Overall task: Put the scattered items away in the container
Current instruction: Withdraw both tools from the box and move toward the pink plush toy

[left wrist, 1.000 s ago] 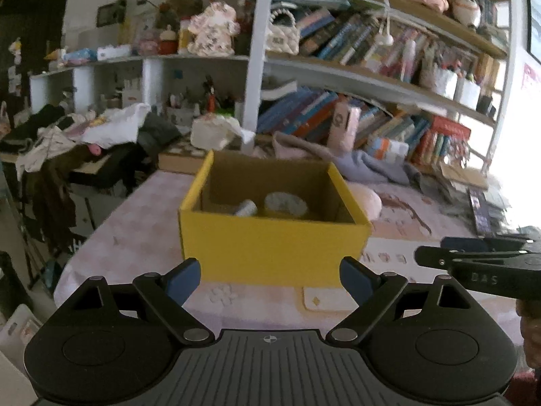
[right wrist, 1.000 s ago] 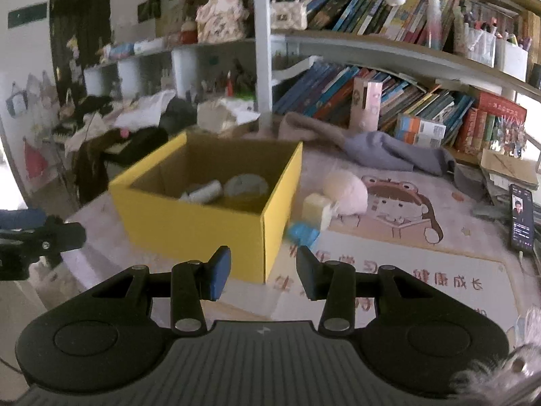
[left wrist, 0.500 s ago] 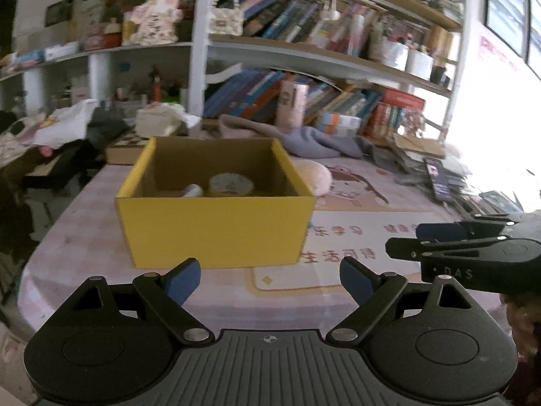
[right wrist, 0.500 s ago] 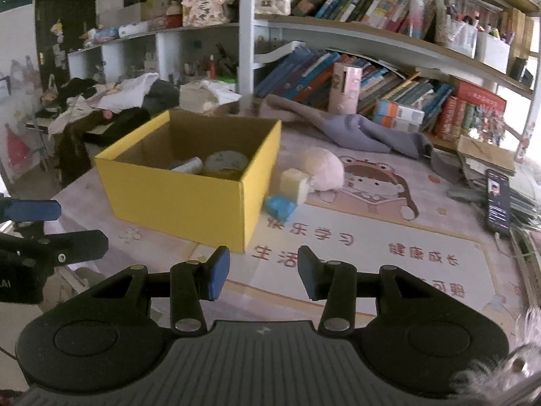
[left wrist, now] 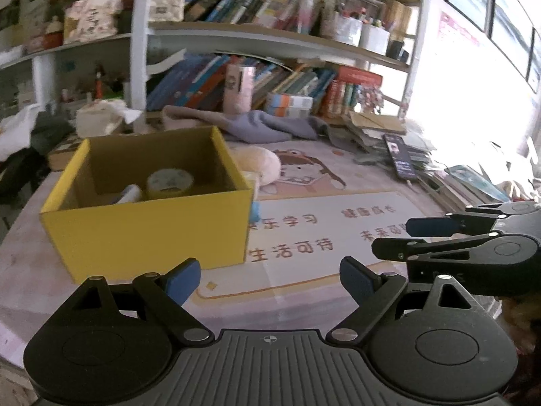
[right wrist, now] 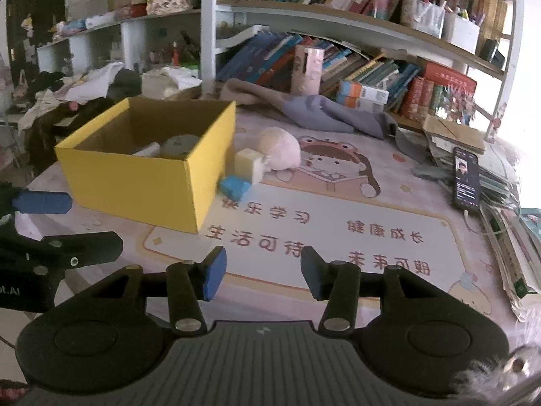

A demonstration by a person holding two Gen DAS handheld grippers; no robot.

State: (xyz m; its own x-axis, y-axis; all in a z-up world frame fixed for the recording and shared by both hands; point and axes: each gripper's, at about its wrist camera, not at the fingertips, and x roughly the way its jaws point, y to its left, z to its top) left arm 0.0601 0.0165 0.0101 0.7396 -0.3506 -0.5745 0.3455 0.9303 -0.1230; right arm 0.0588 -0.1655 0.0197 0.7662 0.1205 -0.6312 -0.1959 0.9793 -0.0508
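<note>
The yellow cardboard box (right wrist: 142, 172) sits open-topped near the table's left edge, a tape roll (left wrist: 170, 182) lying flat inside. Left tongs (left wrist: 270, 279) gape empty; right tongs (right wrist: 260, 272) are opening, nothing between them.

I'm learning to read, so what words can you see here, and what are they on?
"快乐学习": desk mat, upper left.
"健康成长": desk mat, upper right.
"生活可待": desk mat, lower left.
"未来可期": desk mat, lower right; last character uncertain.
Book spines and phone screen: too small or blurred to read.
</note>
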